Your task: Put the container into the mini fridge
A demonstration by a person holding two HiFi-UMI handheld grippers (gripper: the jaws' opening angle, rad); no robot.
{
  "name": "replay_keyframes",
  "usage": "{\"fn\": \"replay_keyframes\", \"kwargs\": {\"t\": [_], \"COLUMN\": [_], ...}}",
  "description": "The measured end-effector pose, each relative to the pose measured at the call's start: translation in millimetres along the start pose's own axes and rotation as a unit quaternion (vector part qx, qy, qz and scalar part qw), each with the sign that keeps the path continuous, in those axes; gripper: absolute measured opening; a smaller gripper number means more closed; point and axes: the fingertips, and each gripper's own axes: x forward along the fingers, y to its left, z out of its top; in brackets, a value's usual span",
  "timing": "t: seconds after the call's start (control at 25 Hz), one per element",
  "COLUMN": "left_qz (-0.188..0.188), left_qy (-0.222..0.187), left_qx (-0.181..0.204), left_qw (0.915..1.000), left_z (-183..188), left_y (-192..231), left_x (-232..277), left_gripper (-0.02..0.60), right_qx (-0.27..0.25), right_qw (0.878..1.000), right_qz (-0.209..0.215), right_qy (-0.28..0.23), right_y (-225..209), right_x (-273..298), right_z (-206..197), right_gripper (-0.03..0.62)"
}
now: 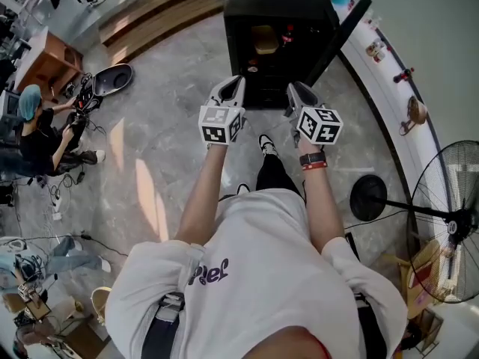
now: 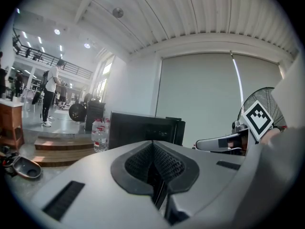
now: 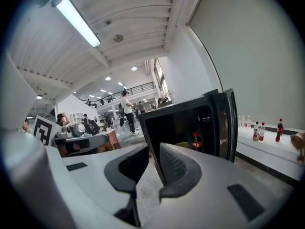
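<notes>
Standing fan (image 1: 458,219) right; seated person (image 1: 36,137) left; bottles (image 3: 259,131) on white ledge (image 3: 269,150).

Big open lab hall: ribbed ceiling (image 2: 200,13), strip light (image 3: 76,20), cable-strewn floor (image 1: 165,126).

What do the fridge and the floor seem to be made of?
Fridge: probably painted metal or plastic, black and matte; its top looks flat and even.
Floor: likely polished stone or tile, grey and mottled with veins, faintly glossy in the sunlit patches.
</notes>
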Motion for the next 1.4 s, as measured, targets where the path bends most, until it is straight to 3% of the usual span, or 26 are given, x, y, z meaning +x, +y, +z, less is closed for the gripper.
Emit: {"fn": "replay_keyframes", "kwargs": {"t": [0.32, 0.6, 0.92, 1.24, 1.4], "left_qz": [0.001, 0.003, 0.007, 0.001, -0.001], "left_qy": [-0.011, -0.009, -0.003, 0.009, 0.009], "left_qx": [0.000, 0.001, -0.006, -0.046, -0.080], "left_qw": [0.9999, 1.0000, 1.0000, 0.9989, 0.9967], "left_z": [8, 8, 5, -15, -28], "left_y": [-7, -9, -2, -5, 2], "left_x": [-20, -21, -13, 4, 18], "left_gripper": [0.021, 0.021, 0.021, 0.021, 0.021], "right_qx": [-0.013, -0.013, -0.022, -0.021, -0.018], "right_qw": [0.999, 0.997, 0.996, 0.999, 1.000], "right_qz": [-0.022, -0.069, -0.080, -0.048, 0.010], "right_qy": [-0.022, -0.026, -0.022, 0.002, 0.019], "right_y": [9, -6, -15, -18, -4], "right_x": [-20, -26, -24, -13, 3], "right_z": [12, 15, 18, 4, -6], "right_gripper": [0.017, 0.014, 0.014, 0.014, 0.014]}}
